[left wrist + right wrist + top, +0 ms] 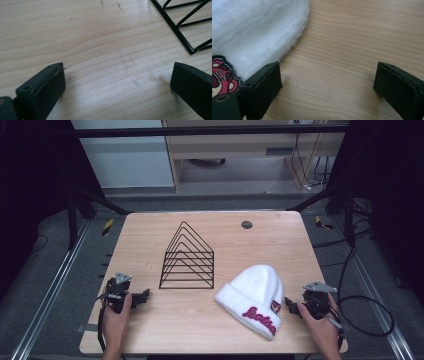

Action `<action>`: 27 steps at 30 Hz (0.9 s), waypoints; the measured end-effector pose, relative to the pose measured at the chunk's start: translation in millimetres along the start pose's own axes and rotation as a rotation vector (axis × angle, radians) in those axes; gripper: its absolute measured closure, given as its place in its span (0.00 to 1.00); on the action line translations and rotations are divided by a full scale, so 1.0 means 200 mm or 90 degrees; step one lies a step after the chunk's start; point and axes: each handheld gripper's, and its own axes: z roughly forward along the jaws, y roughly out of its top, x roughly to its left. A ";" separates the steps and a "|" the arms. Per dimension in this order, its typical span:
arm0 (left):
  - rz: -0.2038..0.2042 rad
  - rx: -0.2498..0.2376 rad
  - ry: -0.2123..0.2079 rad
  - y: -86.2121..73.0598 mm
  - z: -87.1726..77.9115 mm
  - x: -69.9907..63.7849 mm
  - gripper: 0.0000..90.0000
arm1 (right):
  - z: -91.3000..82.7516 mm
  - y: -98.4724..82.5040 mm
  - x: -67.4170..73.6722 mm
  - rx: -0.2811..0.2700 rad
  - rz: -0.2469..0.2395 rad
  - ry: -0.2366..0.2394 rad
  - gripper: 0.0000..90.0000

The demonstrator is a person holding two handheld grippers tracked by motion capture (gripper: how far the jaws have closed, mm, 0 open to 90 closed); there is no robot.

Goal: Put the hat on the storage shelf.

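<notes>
While both hands rest low at the near edge of the wooden table (210, 325), the middle of the board lies mostly bare between them. The left gripper (142, 297) sits near the near left corner with its jaws spread wide, nothing between them but wood grain, as its own view shows (117, 82). A black wire rack (188, 257) of nested triangular frames stands just beyond and to the right of it, near the table's centre; one corner of its base (186, 37) reaches into the upper right of the left gripper view, apart from the jaws. The right gripper (291, 306) lies near the near right edge, jaws likewise held wide apart over bare wood (328, 80). A white fluffy beanie (255, 292) with red lettering on its cuff lies flat just beside it, its furry rim (262, 32) close to one jaw, though contact cannot be told. A small dark round disc (246, 224) sits near the far edge. Open wood remains along the far side and the left margin.
</notes>
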 end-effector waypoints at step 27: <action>-0.001 0.000 0.001 0.00 0.00 0.00 0.00 | -0.05 0.45 -0.05 0.112 -0.124 -0.011 0.32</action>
